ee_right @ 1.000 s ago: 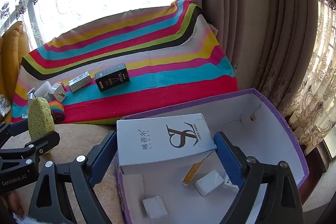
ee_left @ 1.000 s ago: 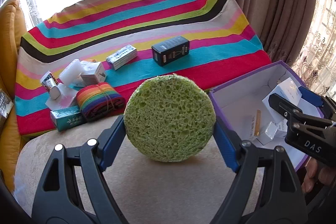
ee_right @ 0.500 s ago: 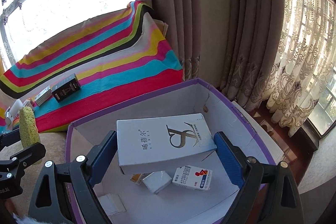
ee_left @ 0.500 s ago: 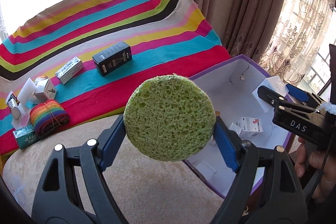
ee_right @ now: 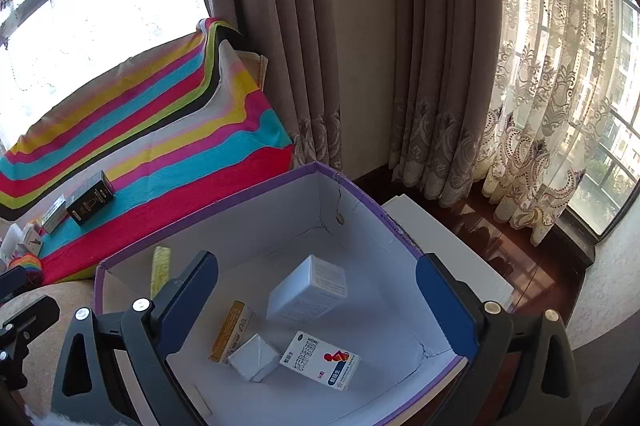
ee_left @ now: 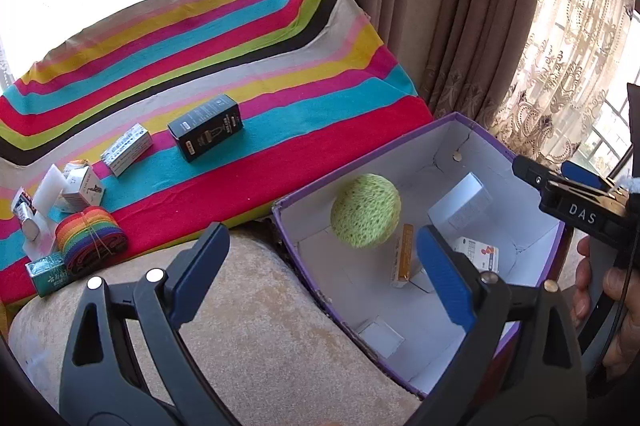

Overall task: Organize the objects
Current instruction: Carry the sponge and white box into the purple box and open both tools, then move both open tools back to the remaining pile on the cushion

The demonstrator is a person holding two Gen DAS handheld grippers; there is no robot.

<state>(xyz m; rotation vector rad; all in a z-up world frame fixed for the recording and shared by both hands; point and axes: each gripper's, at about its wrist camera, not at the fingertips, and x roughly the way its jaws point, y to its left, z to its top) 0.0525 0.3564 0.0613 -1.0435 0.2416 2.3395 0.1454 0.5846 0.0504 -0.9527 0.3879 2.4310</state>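
Note:
A round green sponge point(ee_left: 366, 210) is blurred in mid-air over the purple box point(ee_left: 360, 170), clear of my left gripper point(ee_left: 322, 246), whose jaws are opening with nothing between the pads. From the right wrist the sponge point(ee_right: 160, 270) shows edge-on just inside the box's left wall point(ee_right: 240, 202). My right gripper point(ee_right: 316, 266) hangs over the box, its jaws opening and bare. The white carton point(ee_right: 308, 288) lies tilted on the box floor below it. My right gripper's finger point(ee_left: 560, 194) also shows at the box's right side.
On the box floor lie an orange carton point(ee_right: 232, 330), a small white box point(ee_right: 254, 356) and a medicine pack point(ee_right: 320, 360). The striped cloth point(ee_left: 200, 66) holds a black box point(ee_left: 206, 132), several small cartons and a rainbow band point(ee_left: 90, 238). Curtains point(ee_right: 440, 66) hang behind.
Both grippers have swung right over the purple box and opened. The sponge has left the left jaws and the white carton has dropped from the right jaws into the box.

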